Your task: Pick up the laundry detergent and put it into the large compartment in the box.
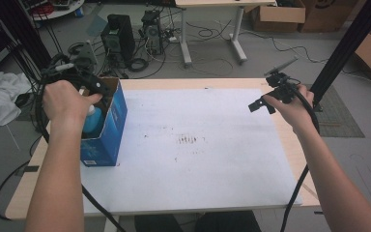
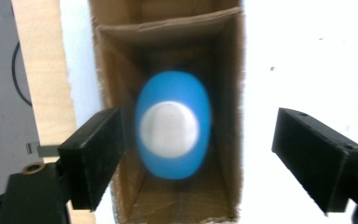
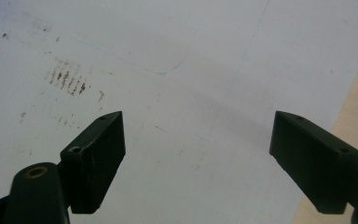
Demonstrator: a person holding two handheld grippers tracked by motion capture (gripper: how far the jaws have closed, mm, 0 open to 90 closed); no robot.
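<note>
A blue box (image 1: 107, 130) stands open on the left side of the table (image 1: 290, 145) in the high view, on the edge of a big white sheet (image 1: 198, 154). Inside the box sits a blue bottle (image 1: 92, 122) with a white cap.

The left gripper (image 1: 94, 89) is held right over the top of the box. The left hand (image 1: 66, 104) covers most of it in the high view. In the left gripper view you look straight down into the brown inside of the box (image 2: 168, 60), and the bottle (image 2: 173, 133) shows in the middle of the frame — a blue oval with a white round cap, a bit blurry. The two black jaws stand wide apart, one at the lower left and one at the lower right, and they hold nothing. The bottle is between them but farther down, not touched.

The right gripper (image 1: 265, 100) is in the upper right of the high view, held up by the right hand (image 1: 292, 108) near the far right edge of the sheet. In the right gripper view its jaws are wide open too — nothing is between them, just the white sheet (image 3: 191, 70) with some small brown marks (image 3: 67, 80) at the upper left.
</note>
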